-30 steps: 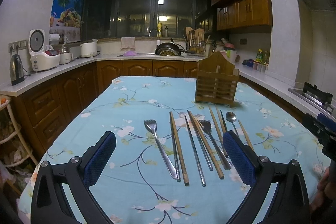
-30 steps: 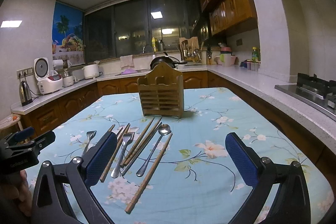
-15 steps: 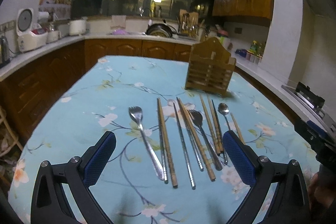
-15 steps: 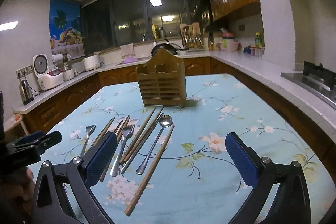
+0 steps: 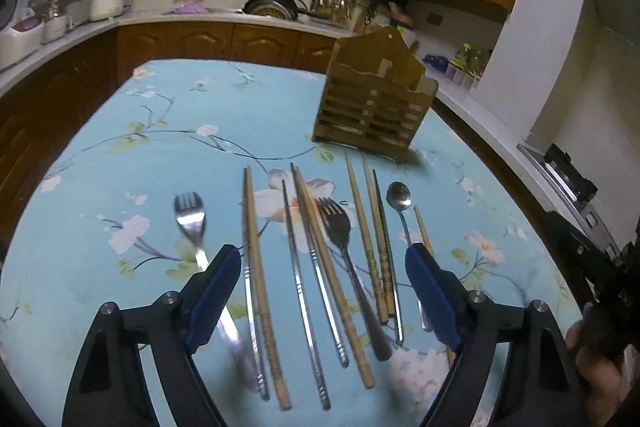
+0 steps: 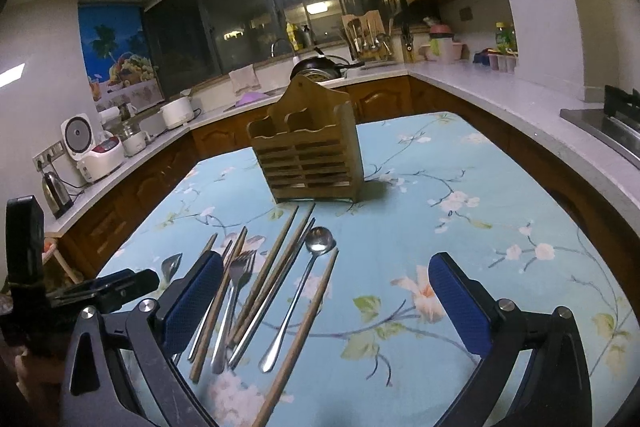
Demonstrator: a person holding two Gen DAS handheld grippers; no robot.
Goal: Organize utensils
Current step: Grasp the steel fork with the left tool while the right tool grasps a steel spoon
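Two compartments show at the top of the wooden utensil holder (image 6: 308, 155), and so far as we can make out in the dim light both hold nothing. It stands upright on the floral blue tablecloth (image 6: 460, 227), just behind a row of forks, metal and wooden chopsticks (image 5: 256, 267) and a spoon (image 6: 298, 299) lying flat. Behind, we see wooden cabinets and a pale counter with a rice cooker (image 6: 92, 147). No writing is legible. Our left gripper (image 5: 320, 283) has just been closing, jaws apart over the chopsticks, nothing pinched; our right gripper (image 6: 324, 295) stands wide, empty.
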